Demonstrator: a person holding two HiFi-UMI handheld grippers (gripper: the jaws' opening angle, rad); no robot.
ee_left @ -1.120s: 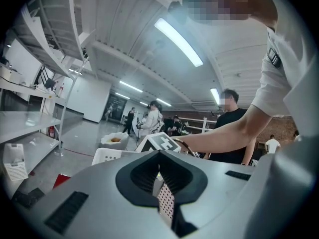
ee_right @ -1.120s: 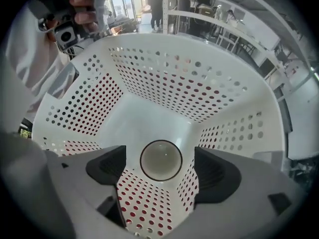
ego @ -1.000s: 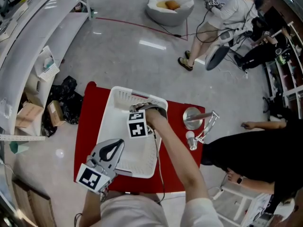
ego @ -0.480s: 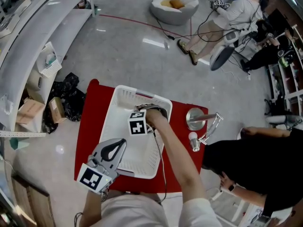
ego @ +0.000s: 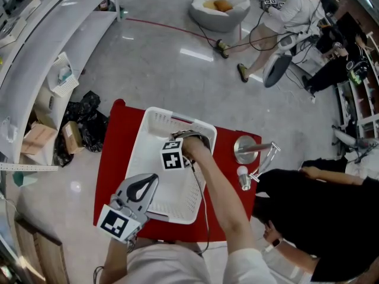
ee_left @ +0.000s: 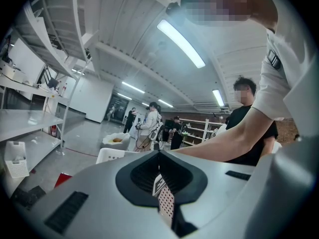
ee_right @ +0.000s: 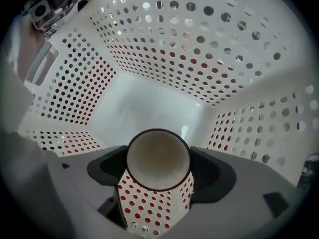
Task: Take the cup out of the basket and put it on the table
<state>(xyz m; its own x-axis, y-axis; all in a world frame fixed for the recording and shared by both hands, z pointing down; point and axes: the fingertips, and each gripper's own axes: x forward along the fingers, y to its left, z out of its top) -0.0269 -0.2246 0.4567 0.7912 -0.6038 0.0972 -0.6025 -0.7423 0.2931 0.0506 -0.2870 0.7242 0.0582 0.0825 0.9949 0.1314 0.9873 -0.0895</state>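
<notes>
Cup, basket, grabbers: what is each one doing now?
cup: empty, clamped by the right gripper, inside the basket
basket: resting on the red table
right gripper: shut on the cup
left gripper: shut, holding nothing

Even white light falls from overhead in the head view, and shadows round the basket [ego: 155, 158] are faint. Pale streaks of glare lie on the glossy floor [ego: 154, 70] beyond the basket, and straight lines far from it bow toward the edges. In the left gripper view the ceiling tube lights [ee_left: 180, 44] burn out to white, the corners are black, and the left gripper [ee_left: 162, 190], close to the lens, is soft. In the right gripper view the basket's walls look nearly washed out above the cup [ee_right: 158, 159], whose rim is sharp.
</notes>
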